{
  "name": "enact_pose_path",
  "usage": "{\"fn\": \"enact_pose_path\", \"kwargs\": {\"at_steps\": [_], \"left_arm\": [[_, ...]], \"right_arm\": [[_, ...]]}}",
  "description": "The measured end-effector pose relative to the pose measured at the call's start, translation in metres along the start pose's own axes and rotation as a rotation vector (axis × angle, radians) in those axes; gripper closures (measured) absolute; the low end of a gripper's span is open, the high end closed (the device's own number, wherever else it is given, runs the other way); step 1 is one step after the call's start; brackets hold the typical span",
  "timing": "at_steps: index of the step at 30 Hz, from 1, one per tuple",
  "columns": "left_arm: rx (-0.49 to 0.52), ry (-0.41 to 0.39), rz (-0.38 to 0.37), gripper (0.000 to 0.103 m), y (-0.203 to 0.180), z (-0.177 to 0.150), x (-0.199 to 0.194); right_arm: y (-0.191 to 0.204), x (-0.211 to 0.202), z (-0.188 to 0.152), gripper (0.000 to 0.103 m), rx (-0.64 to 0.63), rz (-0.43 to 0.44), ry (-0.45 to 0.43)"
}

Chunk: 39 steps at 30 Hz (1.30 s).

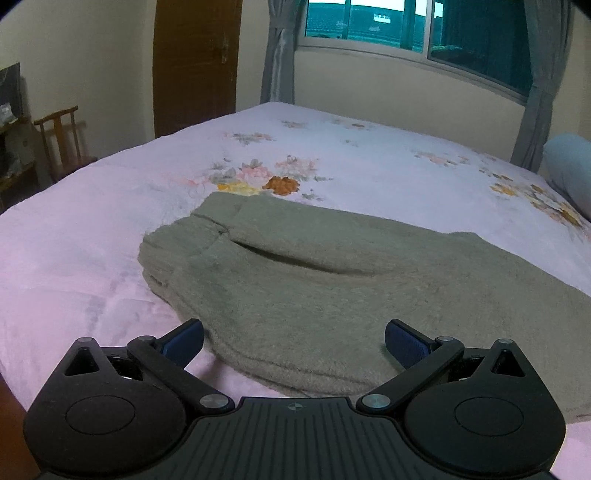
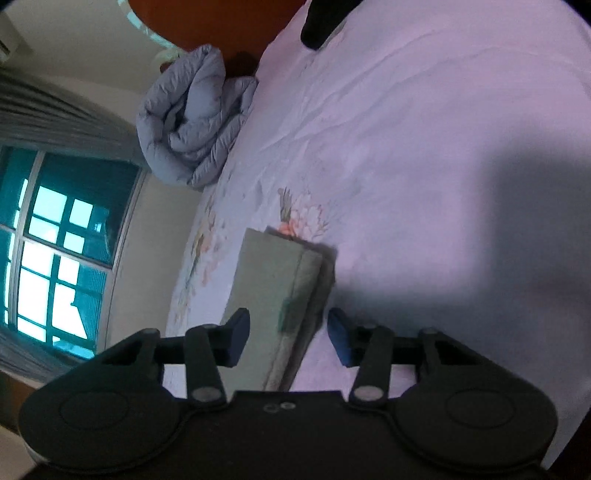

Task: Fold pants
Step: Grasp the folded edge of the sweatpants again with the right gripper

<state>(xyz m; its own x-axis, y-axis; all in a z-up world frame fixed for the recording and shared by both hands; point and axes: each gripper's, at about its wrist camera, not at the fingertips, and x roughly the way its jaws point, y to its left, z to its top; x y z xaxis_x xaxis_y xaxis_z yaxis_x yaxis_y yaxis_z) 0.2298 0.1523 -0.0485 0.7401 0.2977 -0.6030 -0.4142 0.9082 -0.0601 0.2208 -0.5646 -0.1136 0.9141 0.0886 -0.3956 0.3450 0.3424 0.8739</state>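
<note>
Grey-green fleece pants lie folded on the pink floral bed, with cuffs stacked at the left end. My left gripper is open, its blue-padded fingers straddling the near edge of the pants just above the cloth. In the right wrist view the camera is rolled sideways; the folded end of the pants lies between the fingers of my right gripper, which is open and holds nothing.
A rolled grey-blue quilt sits at the bed's head end, near the window. A wooden chair and brown door stand beyond the bed's left side. A dark object shows at the top of the right view.
</note>
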Motion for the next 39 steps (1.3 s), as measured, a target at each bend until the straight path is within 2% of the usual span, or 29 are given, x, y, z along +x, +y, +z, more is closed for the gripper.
{"fn": "enact_pose_path", "kwargs": {"at_steps": [2,4,5,6,7,10,12,14,17,18,19,23,26,28,31,33,36,39], "left_arm": [[0.001,0.004,-0.004,0.000,-0.003,0.001,-0.001],[0.012,0.003,-0.016,0.000,-0.008,0.002,-0.002],[0.016,0.002,-0.021,0.000,-0.010,0.002,-0.002],[0.019,0.004,-0.027,0.000,-0.013,0.002,-0.002],[0.020,0.006,-0.031,0.000,-0.015,0.002,-0.002],[0.030,0.011,-0.042,0.000,-0.020,0.001,-0.003],[0.038,0.013,-0.049,0.000,-0.023,-0.001,-0.003],[0.044,0.018,-0.053,0.000,-0.025,-0.002,-0.003],[0.034,0.018,-0.056,0.000,-0.025,-0.002,-0.005],[0.031,0.018,-0.057,0.000,-0.025,-0.003,-0.006],[0.032,0.019,-0.056,0.000,-0.024,-0.003,-0.006],[0.031,0.026,-0.050,0.000,-0.021,-0.007,-0.005],[0.031,0.033,-0.045,0.000,-0.020,-0.011,-0.004],[0.034,0.033,-0.046,0.000,-0.019,-0.011,-0.004],[0.036,0.033,-0.047,0.000,-0.019,-0.010,-0.004],[0.041,0.030,-0.050,0.000,-0.023,-0.010,-0.003],[0.050,0.020,-0.058,0.000,-0.032,-0.009,-0.006],[0.060,-0.017,-0.088,0.000,-0.051,-0.008,-0.014]], "right_arm": [[0.004,0.003,0.007,0.083,0.000,-0.022,0.022],[0.012,0.002,0.011,0.082,-0.014,-0.023,0.025],[0.016,-0.001,0.012,0.077,-0.023,-0.018,0.016],[0.017,-0.004,0.013,0.076,-0.025,-0.045,0.014],[0.016,-0.006,0.013,0.076,-0.012,-0.075,0.011],[0.009,-0.014,0.010,0.079,-0.003,-0.049,0.020],[0.008,-0.019,0.006,0.086,-0.018,-0.056,0.003],[0.010,-0.020,0.005,0.093,-0.020,-0.027,-0.006],[0.012,-0.007,0.007,0.094,-0.024,-0.023,0.023],[0.013,-0.004,0.008,0.103,-0.030,-0.020,0.024],[0.017,-0.004,0.009,0.103,-0.046,-0.023,0.020],[0.031,-0.008,0.008,0.103,-0.111,0.057,-0.016],[0.017,0.005,0.009,0.103,-0.083,-0.017,0.018],[0.008,0.002,0.010,0.101,-0.069,-0.016,0.028],[0.006,-0.016,0.006,0.082,-0.062,0.012,-0.021],[0.002,-0.017,0.005,0.076,-0.046,0.007,-0.021],[-0.005,-0.002,0.008,0.074,-0.001,0.022,0.009],[0.002,0.013,0.008,0.076,-0.050,-0.008,0.018]]}}
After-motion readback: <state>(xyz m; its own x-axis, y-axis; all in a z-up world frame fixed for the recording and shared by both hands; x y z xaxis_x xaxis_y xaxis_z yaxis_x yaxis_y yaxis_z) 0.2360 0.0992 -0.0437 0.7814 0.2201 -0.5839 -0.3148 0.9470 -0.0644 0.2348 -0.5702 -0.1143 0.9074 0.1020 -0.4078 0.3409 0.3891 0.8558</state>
